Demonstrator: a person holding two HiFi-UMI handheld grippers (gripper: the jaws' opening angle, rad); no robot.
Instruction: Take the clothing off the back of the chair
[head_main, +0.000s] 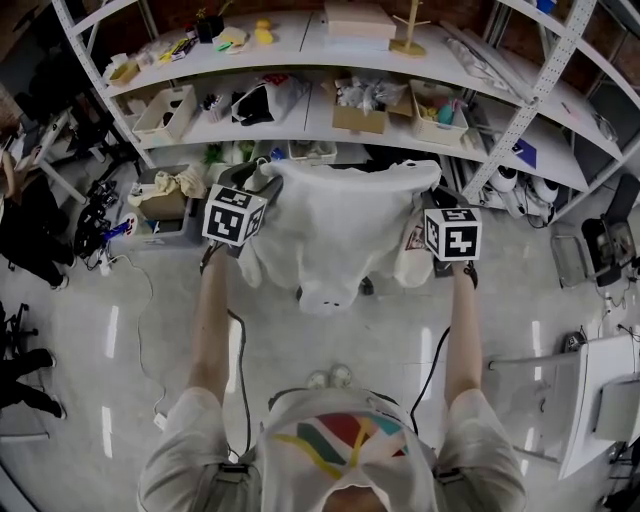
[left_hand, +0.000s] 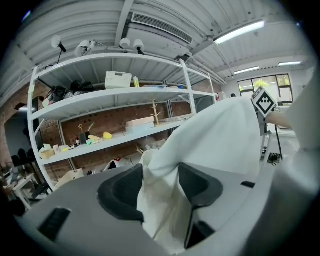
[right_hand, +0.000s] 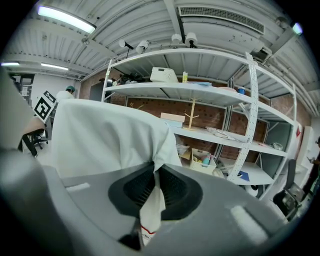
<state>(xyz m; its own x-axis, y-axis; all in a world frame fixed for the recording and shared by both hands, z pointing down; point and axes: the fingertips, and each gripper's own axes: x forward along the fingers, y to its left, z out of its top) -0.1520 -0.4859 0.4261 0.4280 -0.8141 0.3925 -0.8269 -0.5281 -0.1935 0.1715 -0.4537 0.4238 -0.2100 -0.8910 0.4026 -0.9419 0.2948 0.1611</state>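
Between the two grippers, on the near side of the shelving (head_main: 300, 112), the white clothing (head_main: 335, 235) hangs draped over the chair back. It looks light, soft and limp, so it should lift easily but will sag and may slide; the top corners at left and right are the sensible holds. The right gripper (right_hand: 156, 187) is clenched on a fold at the right corner. The left gripper (left_hand: 161, 187) stands wide, with cloth lying loosely between its jaws, unpinched. The chair itself is almost wholly covered, so I cannot tell whether fabric snags underneath.
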